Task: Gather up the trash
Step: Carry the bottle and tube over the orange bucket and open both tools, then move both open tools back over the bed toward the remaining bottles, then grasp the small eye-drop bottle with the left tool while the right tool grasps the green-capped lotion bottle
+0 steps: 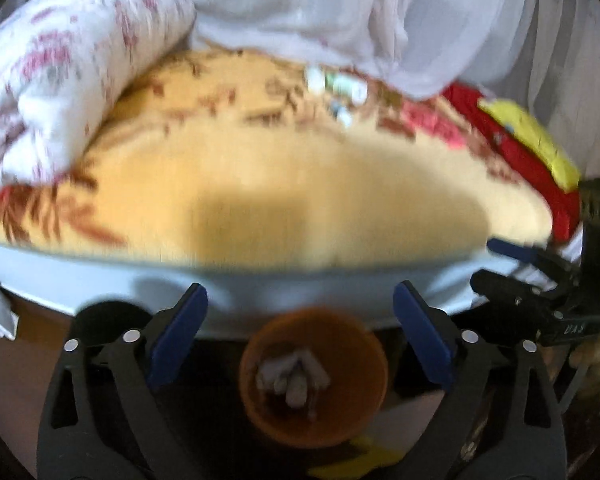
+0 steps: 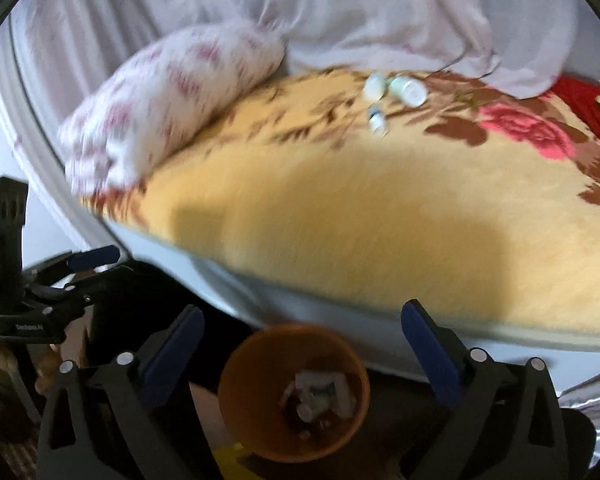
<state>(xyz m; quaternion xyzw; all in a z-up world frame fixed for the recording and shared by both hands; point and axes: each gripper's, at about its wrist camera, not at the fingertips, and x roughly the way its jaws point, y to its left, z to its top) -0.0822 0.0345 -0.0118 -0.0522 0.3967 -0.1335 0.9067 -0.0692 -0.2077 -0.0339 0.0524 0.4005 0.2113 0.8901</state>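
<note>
An orange bin (image 1: 268,344) stands on the floor by the bed edge, with crumpled white trash (image 1: 292,380) inside. My left gripper (image 1: 300,292) hangs open above it, nothing between its blue pads. In the right wrist view the same bin (image 2: 252,380) with its trash (image 2: 320,396) lies below my right gripper (image 2: 304,310), also open and empty. Three small white bottles (image 2: 396,92) lie far back on the yellow blanket; the left wrist view shows them blurred (image 1: 340,88). Each gripper shows at the edge of the other's view: right gripper (image 1: 496,264), left gripper (image 2: 112,266).
A yellow rose-patterned blanket (image 2: 340,208) covers the bed. A white pillow with pink flowers (image 1: 60,80) lies at its left, white curtains (image 1: 340,8) hang behind, and red cloth (image 1: 532,168) with a yellow item (image 1: 532,136) sits at the right. Something yellow (image 1: 356,460) lies on the floor by the bin.
</note>
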